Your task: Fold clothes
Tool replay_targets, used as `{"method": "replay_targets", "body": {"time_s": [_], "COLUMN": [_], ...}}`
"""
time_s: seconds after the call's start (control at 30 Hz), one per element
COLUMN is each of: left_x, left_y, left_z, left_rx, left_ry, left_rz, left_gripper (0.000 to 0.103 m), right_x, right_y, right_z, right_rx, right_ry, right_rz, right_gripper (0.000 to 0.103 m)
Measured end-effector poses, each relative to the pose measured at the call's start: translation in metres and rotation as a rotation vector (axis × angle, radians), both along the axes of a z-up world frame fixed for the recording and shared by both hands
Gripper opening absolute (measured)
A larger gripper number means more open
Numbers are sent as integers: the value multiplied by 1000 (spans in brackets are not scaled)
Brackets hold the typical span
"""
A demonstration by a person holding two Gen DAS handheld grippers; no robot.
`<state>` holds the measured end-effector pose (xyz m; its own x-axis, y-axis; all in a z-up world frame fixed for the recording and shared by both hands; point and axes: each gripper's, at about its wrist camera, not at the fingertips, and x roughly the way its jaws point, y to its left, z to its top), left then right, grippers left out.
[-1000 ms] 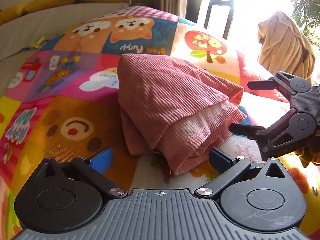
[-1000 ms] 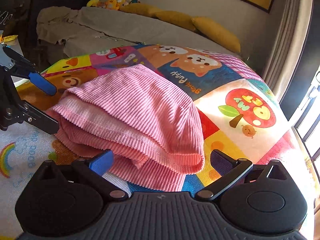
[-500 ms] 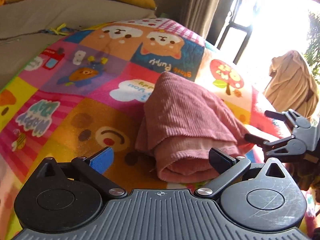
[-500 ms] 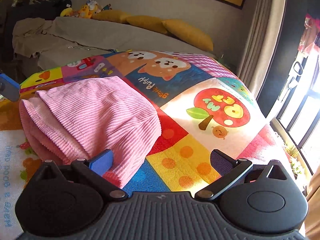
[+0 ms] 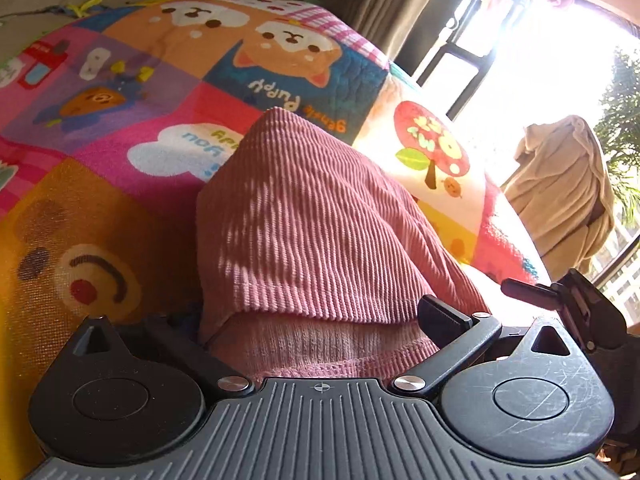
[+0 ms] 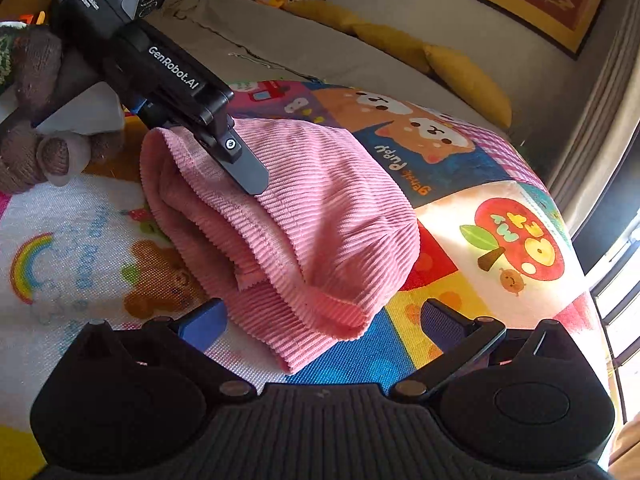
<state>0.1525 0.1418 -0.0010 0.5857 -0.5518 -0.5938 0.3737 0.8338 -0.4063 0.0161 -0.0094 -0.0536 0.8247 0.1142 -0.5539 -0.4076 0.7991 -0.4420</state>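
- Pink ribbed garment (image 6: 304, 216) is seen bundled in folds on the cartoon play mat (image 6: 500, 208).
- Left tongs (image 5: 316, 320) are spread around its near hem, closest.
- Right tongs (image 6: 320, 316) are spread, garment straight ahead.

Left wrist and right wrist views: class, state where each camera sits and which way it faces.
Left wrist: on the left claw, close over the pink garment, facing the window; own fingers and the right claw show.
Right wrist: on the right claw, facing the yellow cushions; own fingers, the left claw and a gloved hand show.
Shared: garment, cartoon mat.
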Motion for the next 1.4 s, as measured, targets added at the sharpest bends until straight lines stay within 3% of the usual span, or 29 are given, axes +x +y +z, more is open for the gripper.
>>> {"method": "replay_targets", "body": {"time_s": [0.13,0.27,0.5,0.73,0.83,0.97,1.07,1.17,1.3,1.4], "left_x": [-2,-7,-14,-32,-48,-87,-117,-136,-134,-131], "left_y": [-9,-5,3,4,-7,-37,-52,-58,-59,-65], "left_z": [-6,-9,-11,-13,-10,-11,-13,-14,-16,-18], "left_rx": [-23,23,95,99,155,320,332,318,370,428], "left_ry": [23,17,-18,-64,-54,-77,-94,-109,-102,-101], "left_rz": [-35,-1,78,160,204,189,194,275,371,380], "left_gripper": [103,103,103,103,103,103,103,103,103,103], "right_x": [23,30,20,3,-8,-29,-47,-59,-59,-56], "right_y": [-6,-20,-31,-39,-41,-43,-45,-47,-41,-40], "right_z": [-1,4,-5,-6,-4,-3,-5,-11,-15,-14], "right_rx": [10,83,135,186,209,264,304,354,346,343], "right_ry": [-34,4,66,103,136,189,191,143,90,89], "right_rz": [-130,-181,-241,-334,-392,-423,-439,-460,-454,-445], "right_gripper": [103,103,103,103,103,103,103,103,103,103]}}
